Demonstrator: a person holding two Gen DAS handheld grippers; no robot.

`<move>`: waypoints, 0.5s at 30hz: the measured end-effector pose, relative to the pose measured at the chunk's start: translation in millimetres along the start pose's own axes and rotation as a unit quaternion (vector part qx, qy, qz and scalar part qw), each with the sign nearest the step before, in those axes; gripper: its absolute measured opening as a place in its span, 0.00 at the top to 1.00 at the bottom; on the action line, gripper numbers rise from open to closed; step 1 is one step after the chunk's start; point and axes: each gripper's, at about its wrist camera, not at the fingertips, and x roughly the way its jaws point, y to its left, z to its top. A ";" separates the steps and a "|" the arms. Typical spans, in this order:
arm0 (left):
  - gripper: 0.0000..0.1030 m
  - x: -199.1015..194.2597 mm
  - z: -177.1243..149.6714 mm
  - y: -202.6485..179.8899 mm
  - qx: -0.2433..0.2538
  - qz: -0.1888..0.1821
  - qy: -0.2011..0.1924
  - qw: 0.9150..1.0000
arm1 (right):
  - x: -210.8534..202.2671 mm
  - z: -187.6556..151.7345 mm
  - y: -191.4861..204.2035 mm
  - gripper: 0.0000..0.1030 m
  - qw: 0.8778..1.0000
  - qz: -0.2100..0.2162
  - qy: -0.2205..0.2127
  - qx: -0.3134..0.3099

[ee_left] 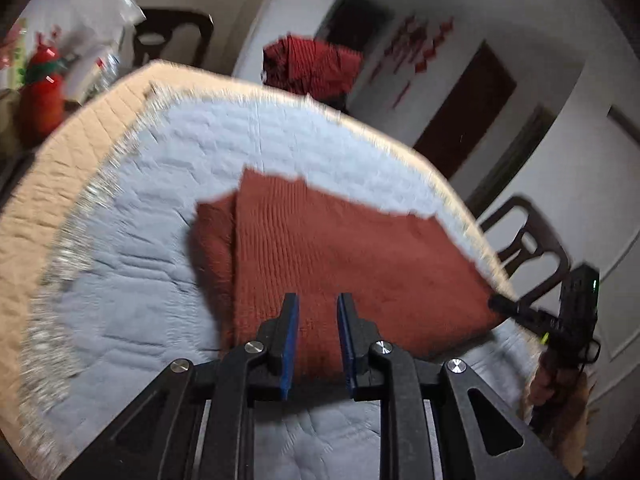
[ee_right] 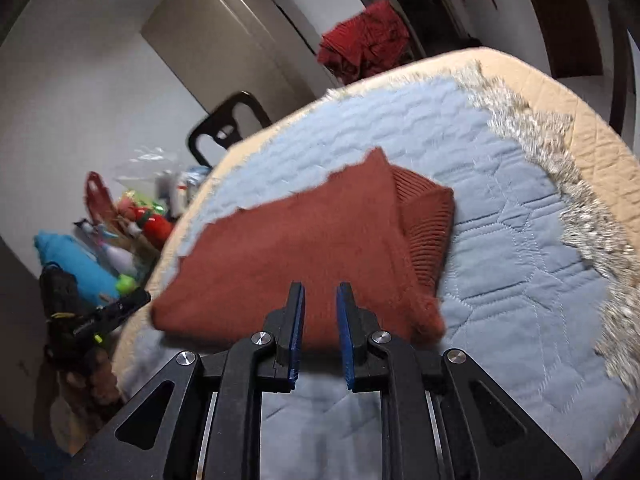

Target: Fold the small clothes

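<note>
A rust-red knit garment point(ee_left: 340, 252) lies folded on a blue quilted mat point(ee_left: 152, 248); it also shows in the right wrist view point(ee_right: 304, 248), with ribbed cuffs at its right side. My left gripper point(ee_left: 318, 308) is open and empty, hovering over the garment's near edge. My right gripper point(ee_right: 320, 300) is open and empty, also over the near edge. The right gripper's body point(ee_left: 560, 312) shows at the table's right edge in the left wrist view; the left gripper's body point(ee_right: 92, 316) shows at the left in the right wrist view.
The mat has a grey fringe point(ee_right: 560, 160) and lies on a beige quilted table cover point(ee_left: 52, 188). A red cloth pile point(ee_left: 312, 64) sits beyond the far edge. Dark chairs point(ee_left: 528, 240) stand around. Toys and bags point(ee_right: 120, 224) lie beside the table.
</note>
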 end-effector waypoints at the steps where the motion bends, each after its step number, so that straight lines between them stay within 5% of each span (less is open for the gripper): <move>1: 0.79 12.7 0.1 2.4 0.002 0.011 0.012 1.000 | 6.2 1.0 -6.4 0.85 1.000 -0.019 0.004 0.005; 2: 0.79 21.7 1.8 6.0 0.003 0.016 0.018 1.000 | 12.5 3.5 -18.4 0.95 0.999 -0.040 0.009 0.016; 9: 0.79 14.9 24.5 4.7 0.000 0.012 0.004 1.000 | 1.6 27.9 -19.7 0.95 0.999 -0.037 -0.018 0.031; 15: 0.73 27.4 38.1 -5.8 0.018 0.018 -0.007 1.000 | 29.5 33.7 -14.6 0.93 0.999 -0.025 0.009 0.019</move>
